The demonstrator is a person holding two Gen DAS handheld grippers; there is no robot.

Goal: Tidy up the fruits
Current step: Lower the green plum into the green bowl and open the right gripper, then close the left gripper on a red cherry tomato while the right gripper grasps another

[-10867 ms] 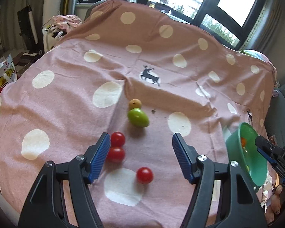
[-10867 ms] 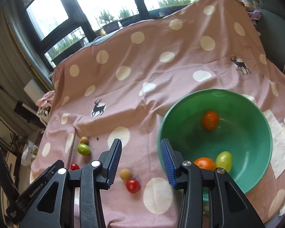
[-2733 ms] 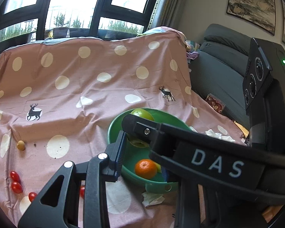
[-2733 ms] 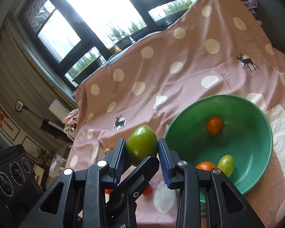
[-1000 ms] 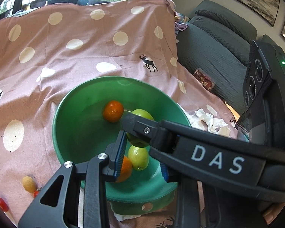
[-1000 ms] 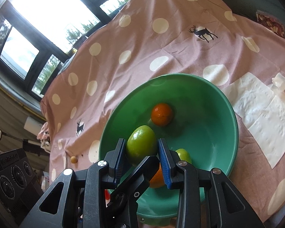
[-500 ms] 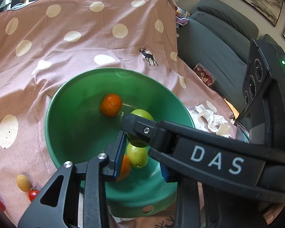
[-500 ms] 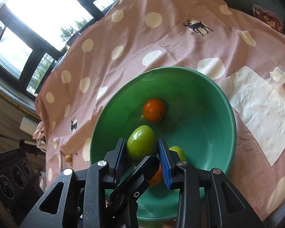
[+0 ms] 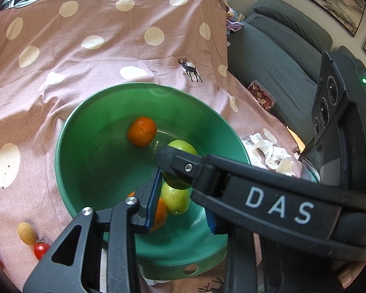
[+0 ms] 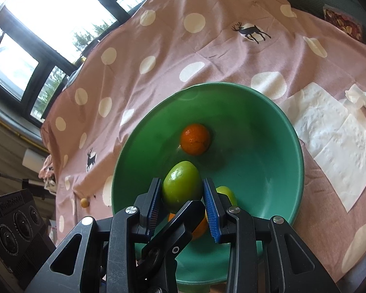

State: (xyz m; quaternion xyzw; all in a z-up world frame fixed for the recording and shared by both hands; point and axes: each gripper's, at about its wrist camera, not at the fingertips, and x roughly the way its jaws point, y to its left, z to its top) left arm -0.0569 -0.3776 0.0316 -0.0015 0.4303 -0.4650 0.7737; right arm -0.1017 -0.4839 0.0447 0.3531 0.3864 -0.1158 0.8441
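My right gripper (image 10: 183, 195) is shut on a green mango (image 10: 181, 186) and holds it over the green bowl (image 10: 290, 131). In the left wrist view the mango (image 9: 183, 147) shows above the right gripper's finger, over the bowl (image 9: 68, 127). The bowl holds an orange (image 10: 195, 139), a second orange (image 9: 159, 213) and a yellow-green fruit (image 9: 175, 200). My left gripper (image 9: 180, 207) is open over the bowl's near side, with the right gripper crossing in front of it.
A small yellow fruit (image 9: 26, 233) and a cherry tomato (image 9: 41, 250) lie on the pink dotted cloth left of the bowl. White paper napkins (image 10: 339, 146) lie right of the bowl. A grey sofa (image 9: 275, 56) stands beyond the table's right edge.
Both grippers have moved a little closer over the bowl; the bowl looks larger in both views. The right gripper still holds the green mango.
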